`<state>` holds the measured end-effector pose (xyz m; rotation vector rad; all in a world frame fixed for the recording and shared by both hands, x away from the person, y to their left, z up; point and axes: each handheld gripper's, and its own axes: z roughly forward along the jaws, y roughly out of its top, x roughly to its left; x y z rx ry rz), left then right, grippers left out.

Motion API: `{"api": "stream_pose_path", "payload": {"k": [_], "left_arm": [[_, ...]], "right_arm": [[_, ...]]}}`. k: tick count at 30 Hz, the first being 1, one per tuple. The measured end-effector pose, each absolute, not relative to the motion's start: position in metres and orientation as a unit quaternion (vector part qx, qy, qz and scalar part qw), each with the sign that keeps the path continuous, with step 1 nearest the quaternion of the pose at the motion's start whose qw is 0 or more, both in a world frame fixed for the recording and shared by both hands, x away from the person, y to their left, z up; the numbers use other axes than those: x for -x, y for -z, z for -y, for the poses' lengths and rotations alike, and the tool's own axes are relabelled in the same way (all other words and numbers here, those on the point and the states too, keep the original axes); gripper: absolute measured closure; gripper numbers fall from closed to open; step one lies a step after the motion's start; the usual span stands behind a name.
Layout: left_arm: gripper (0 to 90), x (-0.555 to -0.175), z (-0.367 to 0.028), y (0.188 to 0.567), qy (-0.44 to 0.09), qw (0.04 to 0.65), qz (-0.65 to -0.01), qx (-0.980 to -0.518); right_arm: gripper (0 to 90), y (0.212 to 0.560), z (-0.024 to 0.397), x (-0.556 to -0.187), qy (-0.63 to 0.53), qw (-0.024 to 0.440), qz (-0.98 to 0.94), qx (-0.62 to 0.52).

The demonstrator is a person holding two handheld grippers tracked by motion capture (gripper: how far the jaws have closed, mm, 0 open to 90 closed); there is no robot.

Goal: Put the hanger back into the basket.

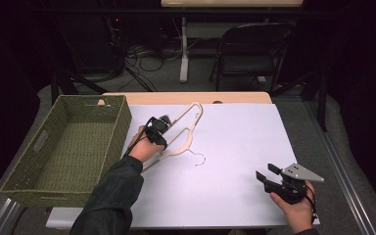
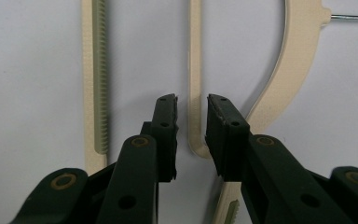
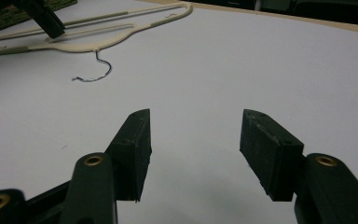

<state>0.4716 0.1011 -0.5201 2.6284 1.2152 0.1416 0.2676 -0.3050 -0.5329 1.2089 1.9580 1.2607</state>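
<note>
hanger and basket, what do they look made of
Hanger: cream body, smooth and matte, probably moulded plastic, with a ribbed grip strip; its hook is thin shiny wire, likely metal. Basket: olive green, coarse woven texture, maybe rope or seagrass.

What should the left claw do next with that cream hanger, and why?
Probably close the last bit. The left gripper straddles a thin inner bar of the hanger, which lies flat on the white table, and small gaps show beside the pads, so nothing is gripped yet.
</note>
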Motion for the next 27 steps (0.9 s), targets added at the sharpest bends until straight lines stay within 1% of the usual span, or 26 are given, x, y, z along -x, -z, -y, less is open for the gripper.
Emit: {"api": "stream_pose_path", "payload": {"k": [13,27], "left_arm": [[83.7,-0.4723,-0.0991,0.5257,-0.04,0.108,-0.414,-0.903],[85.3,-0.473,-0.0981,0.5249,-0.038,0.101,-0.43,-0.897]], "right_arm": [[43.1,0.5333,0.3056,-0.2678,-0.469,0.258,-0.718,-0.446],[43.1,0.5329,0.3078,-0.2681,-0.468,0.254,-0.717,-0.45]]}}
